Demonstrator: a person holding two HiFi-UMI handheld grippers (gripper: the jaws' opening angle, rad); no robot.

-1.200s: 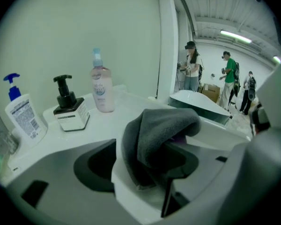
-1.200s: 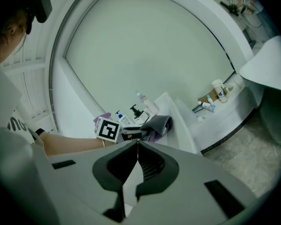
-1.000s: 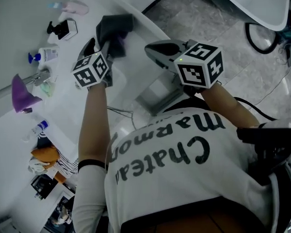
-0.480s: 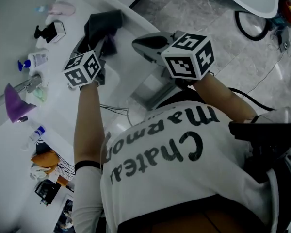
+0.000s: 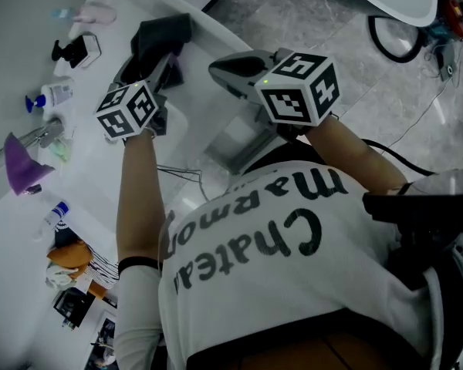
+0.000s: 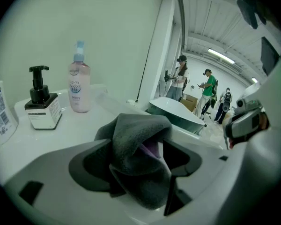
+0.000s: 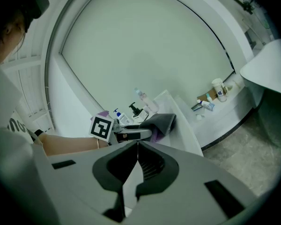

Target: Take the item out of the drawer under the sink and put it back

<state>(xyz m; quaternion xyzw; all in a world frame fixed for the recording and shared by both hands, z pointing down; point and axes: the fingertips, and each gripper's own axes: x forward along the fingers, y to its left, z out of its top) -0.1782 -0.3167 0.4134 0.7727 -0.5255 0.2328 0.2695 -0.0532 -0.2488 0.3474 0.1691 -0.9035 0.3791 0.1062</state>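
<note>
A dark grey cloth (image 5: 162, 35) with a purple fold inside lies bunched at the white counter's (image 5: 100, 183) edge. My left gripper (image 5: 160, 69) reaches into it. In the left gripper view the cloth (image 6: 140, 149) sits loosely between the dark pads (image 6: 91, 165) while the jaws are opening. My right gripper (image 5: 220, 69) hovers just right of the cloth, over the floor beside the counter. Its jaws stand shut, tips together, with nothing between them. The right gripper view looks past its own tips (image 7: 136, 153) at the left gripper and the cloth (image 7: 161, 122).
A black pump dispenser (image 6: 40, 102) and a pink spray bottle (image 6: 79, 86) stand on the counter beyond the cloth. A faucet (image 5: 45, 133) and a purple rag (image 5: 19, 164) lie further left. A grey drawer (image 5: 235, 149) shows below. Several people (image 6: 180, 76) stand far off.
Both grippers shifted slightly left and up in the head view. The left gripper's jaws have widened around the cloth.
</note>
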